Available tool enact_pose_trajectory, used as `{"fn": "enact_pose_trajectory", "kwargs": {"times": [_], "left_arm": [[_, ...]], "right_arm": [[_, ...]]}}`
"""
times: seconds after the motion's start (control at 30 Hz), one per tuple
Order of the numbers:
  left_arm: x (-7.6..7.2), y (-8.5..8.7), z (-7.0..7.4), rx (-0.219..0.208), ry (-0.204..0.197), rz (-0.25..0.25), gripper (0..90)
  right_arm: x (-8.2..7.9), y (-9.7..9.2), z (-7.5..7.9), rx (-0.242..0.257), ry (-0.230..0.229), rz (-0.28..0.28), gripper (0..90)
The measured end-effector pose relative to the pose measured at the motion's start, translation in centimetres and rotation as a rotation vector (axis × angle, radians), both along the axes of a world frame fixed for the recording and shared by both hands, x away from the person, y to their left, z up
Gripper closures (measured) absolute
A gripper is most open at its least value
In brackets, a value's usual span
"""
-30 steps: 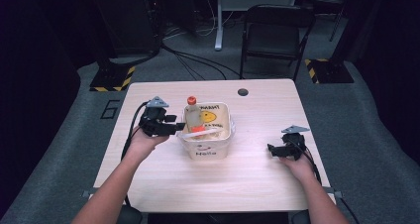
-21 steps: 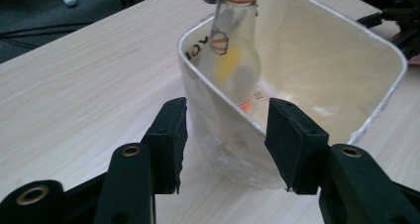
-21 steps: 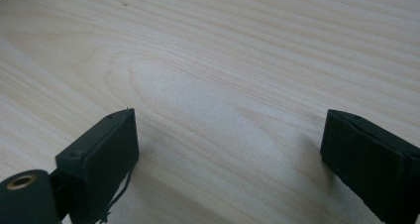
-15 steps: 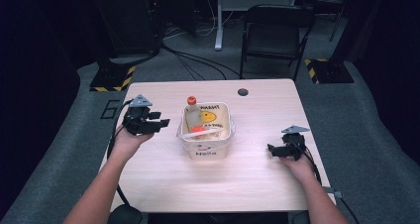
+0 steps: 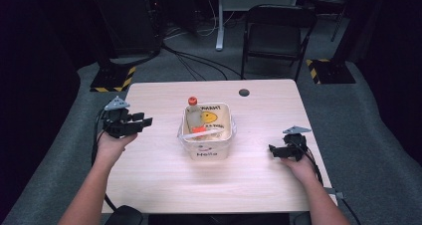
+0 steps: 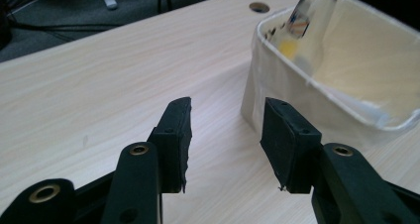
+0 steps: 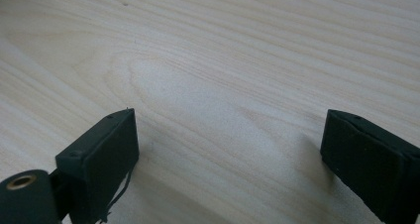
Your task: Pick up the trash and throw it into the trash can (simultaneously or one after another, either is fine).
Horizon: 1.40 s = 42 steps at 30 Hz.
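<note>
- I read the step in hand as work at the tub with my left gripper. It hung just left of the tub and pointed at its left wall.
- My left jaws stood half-wide and had just been closing, with nothing but bare table between them. The right-hand pad sat close to the tub's near corner, apart from it and not touching.
- The bottle, orange cap up, leaned in the tub's far-left corner. It was inside the wall, well beyond my left pads and higher than them.
- A small red piece lay inside the tub beside the bottle. I could not tell what it was.
- My right gripper rested well to the right of the tub with its jaws wide and empty, over plain wood.
- To do it well, I judged that I should:
  - lift above the rim before crossing it, since a level push would shove the light tub sideways;
  - set the jaw width before arriving, not at the wall;
  - come at the bottle from its open side, away from the tub's corner;
  - bring the right gripper against the tub's right wall to steady it if it slid.
</note>
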<state>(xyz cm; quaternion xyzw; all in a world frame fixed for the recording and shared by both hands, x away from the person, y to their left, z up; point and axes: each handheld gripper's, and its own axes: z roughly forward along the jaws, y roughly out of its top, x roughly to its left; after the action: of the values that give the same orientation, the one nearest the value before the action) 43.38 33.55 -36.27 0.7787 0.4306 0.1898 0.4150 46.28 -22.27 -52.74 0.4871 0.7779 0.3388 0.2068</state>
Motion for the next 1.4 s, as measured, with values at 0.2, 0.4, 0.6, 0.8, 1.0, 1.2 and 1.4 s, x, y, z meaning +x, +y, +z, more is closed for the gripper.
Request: {"fn": "enact_pose_trajectory", "kwargs": {"times": [0.2, 0.4, 0.6, 0.8, 1.0, 1.2, 1.4], "left_arm": [[-0.3, 0.9, -2.2, -0.027, 0.019, 0.027, 53.6], [-0.6, 1.6, -4.8, -0.024, 0.024, 0.048, 52.5], [-0.8, 1.9, -7.7, 0.001, 0.026, 0.065, 48.2], [-0.8, 2.0, -9.8, 0.041, 0.038, 0.054, 45.2], [-0.7, 2.1, -11.9, 0.036, 0.059, 0.062, 45.3], [-0.7, 2.3, -13.3, 0.065, 0.086, 0.067, 45.3], [-0.6, 2.8, -14.3, 0.065, 0.109, 0.078, 45.0]], "right_arm": [[0.0, 0.0, 0.0, 0.000, -0.001, 0.002, 7.1], [0.0, 0.0, 0.0, -0.001, -0.001, 0.002, 7.1], [0.0, 0.0, 0.0, -0.001, -0.002, 0.002, 7.1], [0.0, 0.0, 0.0, -0.004, -0.007, 0.007, 7.1], [0.0, 0.0, 0.0, -0.004, -0.005, 0.003, 7.1], [0.0, 0.0, 0.0, -0.003, -0.005, 0.002, 7.1], [0.0, 0.0, 0.0, -0.003, -0.005, 0.002, 7.1]]}}
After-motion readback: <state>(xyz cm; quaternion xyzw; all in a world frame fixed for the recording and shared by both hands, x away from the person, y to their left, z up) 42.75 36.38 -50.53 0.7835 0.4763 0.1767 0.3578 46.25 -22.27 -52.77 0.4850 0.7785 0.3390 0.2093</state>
